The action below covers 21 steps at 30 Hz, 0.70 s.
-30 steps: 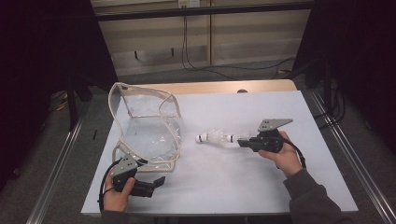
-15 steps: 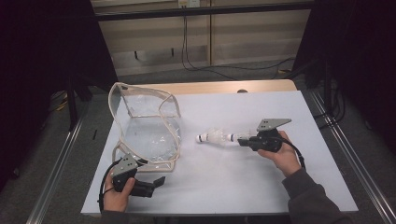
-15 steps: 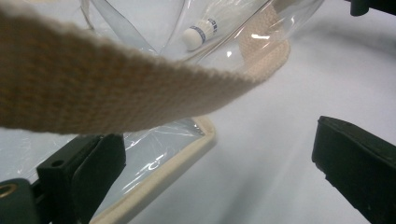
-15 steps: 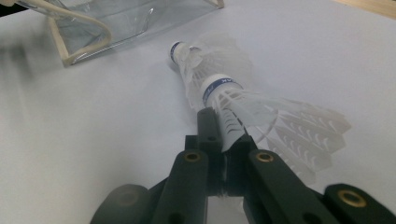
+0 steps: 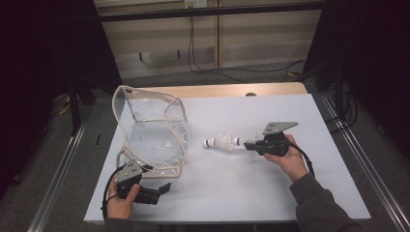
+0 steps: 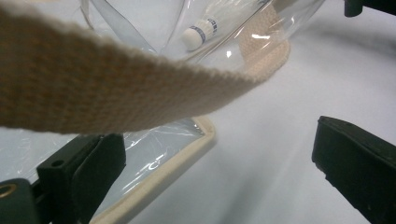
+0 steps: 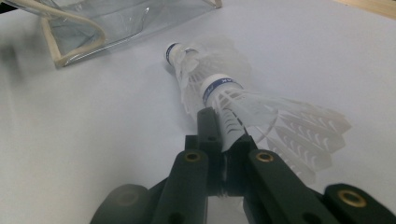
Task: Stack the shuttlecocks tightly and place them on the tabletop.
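A person sits at a white table (image 5: 290, 193), the right gripper (image 7: 223, 140) pinched on the feathers of two nested shuttlecocks (image 7: 219, 88), cork tips aimed at a clear bag (image 5: 152, 130) nearby, likely to slide them in. The left gripper (image 5: 162, 188), jaws wide, waits beside the bag's woven strap (image 6: 116, 88), probably to steady it.

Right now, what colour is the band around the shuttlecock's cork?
Blue band, clearest in the right gripper view.
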Tool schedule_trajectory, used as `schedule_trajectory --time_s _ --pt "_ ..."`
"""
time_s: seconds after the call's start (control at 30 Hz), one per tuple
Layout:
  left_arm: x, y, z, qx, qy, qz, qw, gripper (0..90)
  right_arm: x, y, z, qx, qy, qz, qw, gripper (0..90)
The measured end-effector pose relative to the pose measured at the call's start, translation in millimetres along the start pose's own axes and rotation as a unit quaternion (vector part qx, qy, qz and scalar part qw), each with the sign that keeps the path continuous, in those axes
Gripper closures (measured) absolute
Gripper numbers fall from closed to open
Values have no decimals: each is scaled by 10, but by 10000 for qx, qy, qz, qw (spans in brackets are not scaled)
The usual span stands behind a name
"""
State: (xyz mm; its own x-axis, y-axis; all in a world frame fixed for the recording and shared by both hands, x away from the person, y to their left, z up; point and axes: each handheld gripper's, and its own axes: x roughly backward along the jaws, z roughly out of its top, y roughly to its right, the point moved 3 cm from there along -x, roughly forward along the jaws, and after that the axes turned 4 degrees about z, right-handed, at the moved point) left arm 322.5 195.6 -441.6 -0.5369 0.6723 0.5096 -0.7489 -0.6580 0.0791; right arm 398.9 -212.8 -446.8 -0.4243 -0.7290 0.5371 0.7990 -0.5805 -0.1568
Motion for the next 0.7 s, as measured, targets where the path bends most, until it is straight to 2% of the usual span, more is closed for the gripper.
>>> schedule_trajectory --time_s 0.7 --pt "-2 0 -1 6 -4 3 10000 28 -101 13 46 7 -60 -12 10000 889"
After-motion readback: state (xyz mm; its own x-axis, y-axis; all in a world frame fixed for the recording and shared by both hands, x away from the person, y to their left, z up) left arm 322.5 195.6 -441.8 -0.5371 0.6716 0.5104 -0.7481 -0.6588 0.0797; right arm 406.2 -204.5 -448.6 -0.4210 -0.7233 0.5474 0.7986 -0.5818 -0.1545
